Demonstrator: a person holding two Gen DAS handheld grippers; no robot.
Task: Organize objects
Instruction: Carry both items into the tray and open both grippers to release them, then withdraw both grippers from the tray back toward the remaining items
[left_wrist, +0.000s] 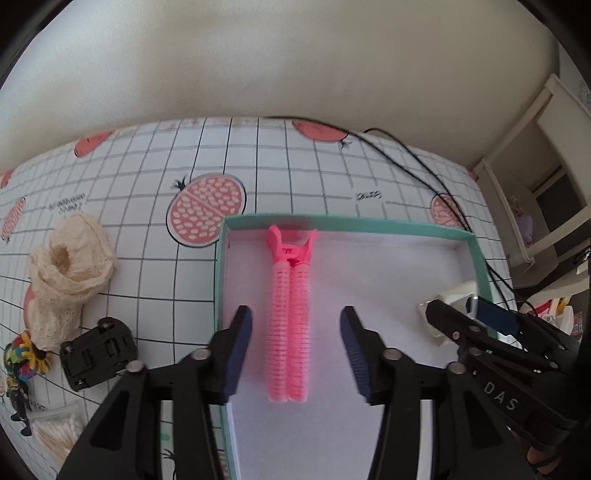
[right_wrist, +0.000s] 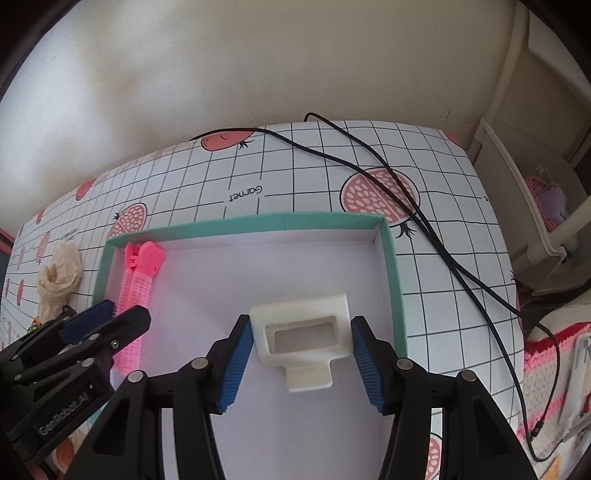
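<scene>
A teal-rimmed box (left_wrist: 369, 223) with a white floor lies on the gridded tablecloth. A pink hair-roller clip (left_wrist: 288, 332) lies lengthwise on the box floor. My left gripper (left_wrist: 295, 314) stands open astride it, and neither pad touches it. In the right wrist view a white plastic holder (right_wrist: 303, 332) with a rectangular window lies on the box floor (right_wrist: 258, 266). My right gripper (right_wrist: 301, 321) is open around the holder, with the blue pads close against its two sides. The pink clip (right_wrist: 142, 273) sits by the box's left wall, beside the left gripper (right_wrist: 110, 310).
Left of the box lie a cream lace cloth (left_wrist: 68, 266), an overturned black toy car (left_wrist: 98, 350), a colourful figure (left_wrist: 22, 358) and a bag of cotton swabs (left_wrist: 55, 435). A black cable (right_wrist: 406, 206) crosses the table's right side. A cream shelf (right_wrist: 535, 221) stands beyond the right edge.
</scene>
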